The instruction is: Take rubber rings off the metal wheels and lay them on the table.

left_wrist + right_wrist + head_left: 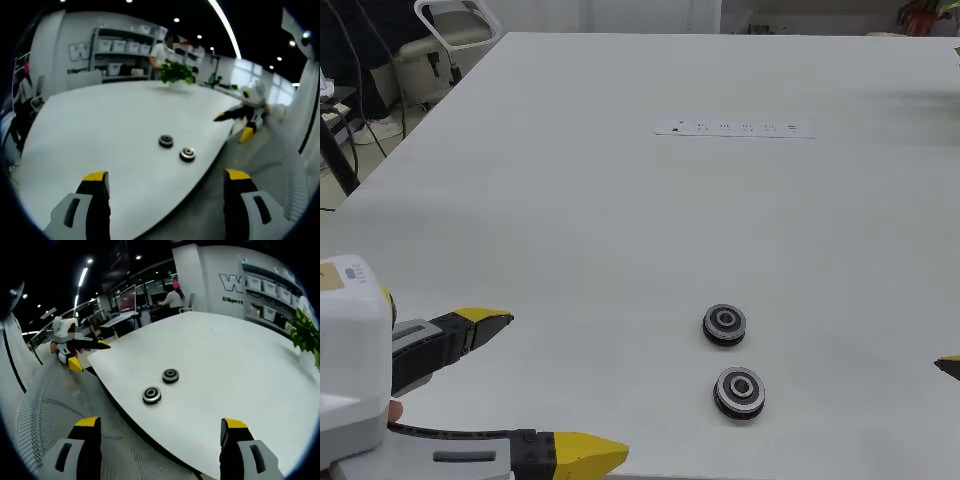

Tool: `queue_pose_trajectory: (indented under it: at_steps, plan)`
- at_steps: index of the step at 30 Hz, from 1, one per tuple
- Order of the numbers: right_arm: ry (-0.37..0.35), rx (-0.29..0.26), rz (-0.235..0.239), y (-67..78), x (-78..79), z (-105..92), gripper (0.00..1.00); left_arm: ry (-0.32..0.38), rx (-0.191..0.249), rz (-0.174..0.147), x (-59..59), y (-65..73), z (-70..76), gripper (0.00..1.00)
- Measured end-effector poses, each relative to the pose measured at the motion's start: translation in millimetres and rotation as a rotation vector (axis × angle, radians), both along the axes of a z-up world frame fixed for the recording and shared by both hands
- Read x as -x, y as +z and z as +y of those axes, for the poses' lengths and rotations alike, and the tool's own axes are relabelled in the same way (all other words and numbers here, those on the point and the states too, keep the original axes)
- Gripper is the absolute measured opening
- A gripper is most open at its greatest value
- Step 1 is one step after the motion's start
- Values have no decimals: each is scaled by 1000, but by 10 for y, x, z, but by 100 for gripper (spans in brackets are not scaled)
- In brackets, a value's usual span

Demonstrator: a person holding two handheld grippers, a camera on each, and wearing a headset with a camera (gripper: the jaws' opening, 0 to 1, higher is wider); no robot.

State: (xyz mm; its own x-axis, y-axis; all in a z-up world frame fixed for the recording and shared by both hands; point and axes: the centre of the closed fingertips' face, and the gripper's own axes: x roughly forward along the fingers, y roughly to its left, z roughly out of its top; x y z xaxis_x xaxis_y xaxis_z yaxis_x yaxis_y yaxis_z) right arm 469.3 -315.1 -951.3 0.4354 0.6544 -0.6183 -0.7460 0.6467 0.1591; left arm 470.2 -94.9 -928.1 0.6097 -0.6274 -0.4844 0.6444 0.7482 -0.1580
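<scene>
Two metal wheels with black rubber rings lie flat on the white table point(620, 210): the far wheel point(724, 324) point(166, 141) point(170, 375) and the near wheel point(740, 391) point(187, 154) point(152, 395), close to the front edge. My left gripper point(545, 390) point(166, 180) hovers open at the lower left, well apart from the wheels and holding nothing. My right gripper point(160, 425) is open and empty too, off the table's front right. One of its fingertips point(949, 362) pokes in at the right edge of the head view.
A flush white socket panel point(733, 128) sits in the table's far middle. A chair point(450, 30) stands beyond the far left corner. A potted plant point(176, 72) point(305, 335) stands on the table's far end. People are at desks and shelves in the background.
</scene>
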Motion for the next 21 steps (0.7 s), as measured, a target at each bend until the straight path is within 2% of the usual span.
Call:
queue_pose_trajectory:
  at_steps: [5,12,21]
  plan:
    - [8,5,0,-6,8,2,89,12,12,-19,-23,36,5,96]
    - [17,0,-2,4,19,18,90,28,0,-18,-31,27,35,96]
    - [7,-4,-5,13,13,14,89,15,-9,-9,-14,9,17,95]
